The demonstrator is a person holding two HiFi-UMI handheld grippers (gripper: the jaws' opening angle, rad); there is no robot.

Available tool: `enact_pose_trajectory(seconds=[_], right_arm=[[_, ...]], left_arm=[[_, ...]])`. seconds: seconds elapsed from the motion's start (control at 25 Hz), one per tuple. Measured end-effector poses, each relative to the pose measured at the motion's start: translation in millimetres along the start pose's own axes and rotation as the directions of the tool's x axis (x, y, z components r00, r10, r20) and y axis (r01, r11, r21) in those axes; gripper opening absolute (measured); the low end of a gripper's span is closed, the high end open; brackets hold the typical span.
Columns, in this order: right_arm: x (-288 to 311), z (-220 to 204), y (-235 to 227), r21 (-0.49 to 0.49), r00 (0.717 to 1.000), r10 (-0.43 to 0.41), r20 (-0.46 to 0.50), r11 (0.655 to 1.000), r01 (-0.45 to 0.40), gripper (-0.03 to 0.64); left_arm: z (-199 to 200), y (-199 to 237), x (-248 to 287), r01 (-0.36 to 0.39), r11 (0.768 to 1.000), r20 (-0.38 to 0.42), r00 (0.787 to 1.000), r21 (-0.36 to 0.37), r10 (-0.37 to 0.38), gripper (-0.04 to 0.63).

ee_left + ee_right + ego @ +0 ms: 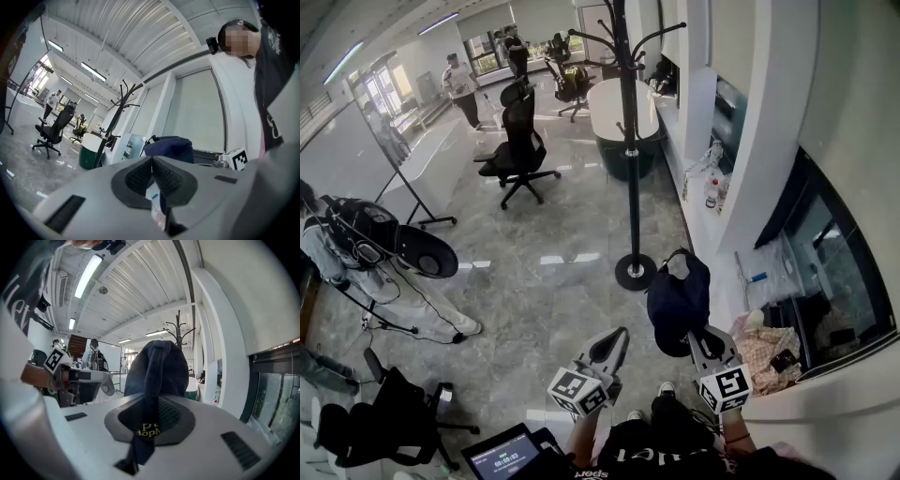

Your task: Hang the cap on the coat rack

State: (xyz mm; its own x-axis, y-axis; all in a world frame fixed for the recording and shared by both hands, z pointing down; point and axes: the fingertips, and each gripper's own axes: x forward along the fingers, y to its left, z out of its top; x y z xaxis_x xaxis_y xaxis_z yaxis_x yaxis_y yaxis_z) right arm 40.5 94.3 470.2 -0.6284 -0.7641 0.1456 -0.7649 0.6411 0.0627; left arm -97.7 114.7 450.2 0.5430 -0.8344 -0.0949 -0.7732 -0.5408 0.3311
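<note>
The dark navy cap [678, 300] hangs from my right gripper [703, 341], which is shut on its rear strap; in the right gripper view the cap [157, 369] rises straight ahead of the jaws. The tall black coat rack [628, 141] stands on its round base a little beyond the cap, and it shows far off in both gripper views as the coat rack [179, 333] and the coat rack [115, 119]. My left gripper [607, 349] hovers beside the right one, shut with nothing between its pads, and sees the cap [169, 146] to its right.
A black office chair [520, 141] and a dark green and white counter [623, 122] stand behind the rack. A person in white with camera gear [370, 253] is at the left. A white windowsill with bottles [711, 187] runs along the right wall.
</note>
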Motion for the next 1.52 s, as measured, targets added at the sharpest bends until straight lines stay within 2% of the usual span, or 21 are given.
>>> enact_pose_trajectory(seconds=[0.32,0.72,0.88,1.16,1.52], right_arm=[[38.2,-4.5,-52.4,0.013,1.0,-0.02,-0.004,1.0,0.021,0.048],[115.7,11.1,-146.6,0.016,1.0,-0.011,0.007,1.0,0.011,0.048],[139.0,10.6,-178.4,0.033,1.0,0.0,0.009,0.999,0.0,0.048],[177.5,1.3,-212.8,0.041,0.999,0.049,0.01,0.998,-0.049,0.048],[234.1,8.0,-245.1,0.074,0.998,0.059,0.004,0.995,-0.06,0.048]], left_arm=[[-4.4,21.6,54.2,0.009,1.0,-0.025,1.0,-0.006,-0.009,0.005],[8.7,63.6,168.4,0.021,1.0,-0.027,0.999,-0.017,-0.022,0.005],[13.0,71.3,210.3,0.033,0.999,-0.032,0.999,0.005,-0.033,0.005],[-4.1,89.0,258.4,0.026,1.0,-0.056,0.998,-0.008,-0.027,0.005],[3.8,137.9,313.1,0.037,0.999,-0.085,0.996,-0.006,-0.037,0.005]])
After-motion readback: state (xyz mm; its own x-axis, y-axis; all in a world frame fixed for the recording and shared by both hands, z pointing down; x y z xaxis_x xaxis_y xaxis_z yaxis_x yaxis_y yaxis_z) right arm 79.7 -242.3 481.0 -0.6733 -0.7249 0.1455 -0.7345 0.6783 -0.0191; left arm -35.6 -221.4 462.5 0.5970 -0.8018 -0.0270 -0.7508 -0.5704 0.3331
